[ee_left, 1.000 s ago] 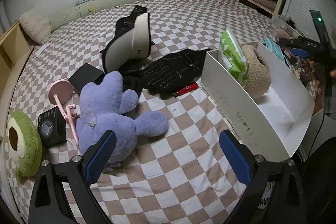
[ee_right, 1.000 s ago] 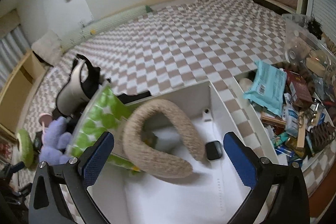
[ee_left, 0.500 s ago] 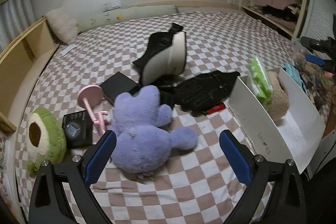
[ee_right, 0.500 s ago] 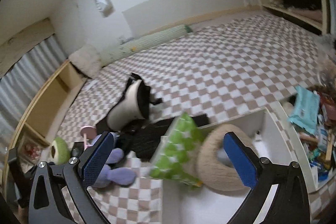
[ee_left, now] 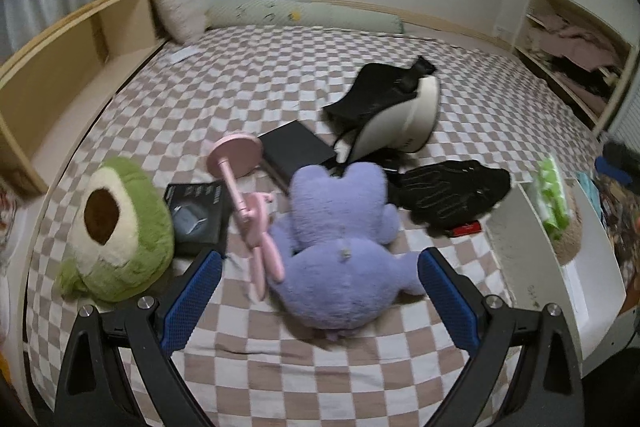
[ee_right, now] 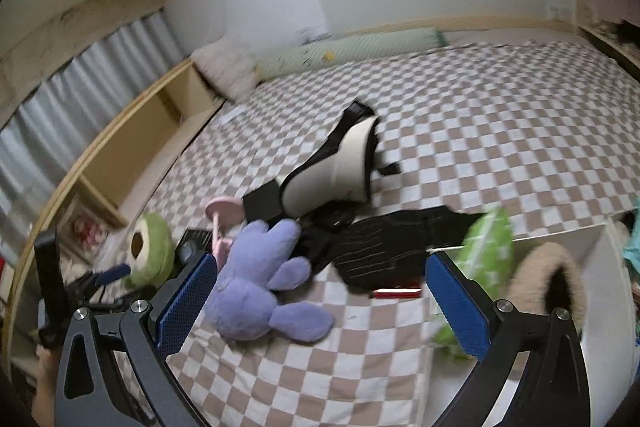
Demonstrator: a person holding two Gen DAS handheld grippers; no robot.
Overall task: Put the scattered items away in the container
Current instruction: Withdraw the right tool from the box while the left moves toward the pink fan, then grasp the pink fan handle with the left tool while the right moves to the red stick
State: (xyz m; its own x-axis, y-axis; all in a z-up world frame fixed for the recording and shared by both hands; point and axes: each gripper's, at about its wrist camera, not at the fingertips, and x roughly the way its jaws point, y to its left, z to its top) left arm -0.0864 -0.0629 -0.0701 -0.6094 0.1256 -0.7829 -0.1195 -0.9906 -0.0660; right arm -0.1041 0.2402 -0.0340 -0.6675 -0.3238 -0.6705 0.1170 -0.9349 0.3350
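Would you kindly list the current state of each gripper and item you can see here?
Left gripper: open, empty, above the bed.
Right gripper: open, empty.
Purple plush: lying on the bed, outside the box.
Avocado plush: on the bed.
Pink phone stand: tipped over, against the purple plush.
Black gloves: flat on the bed.
White box: open.
Green tissue pack: inside the box, leaning.
Beige fuzzy ring: inside the box.

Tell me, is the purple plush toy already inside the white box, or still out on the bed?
Still out. The purple plush toy lies on the checkered bedcover, left of the white box.
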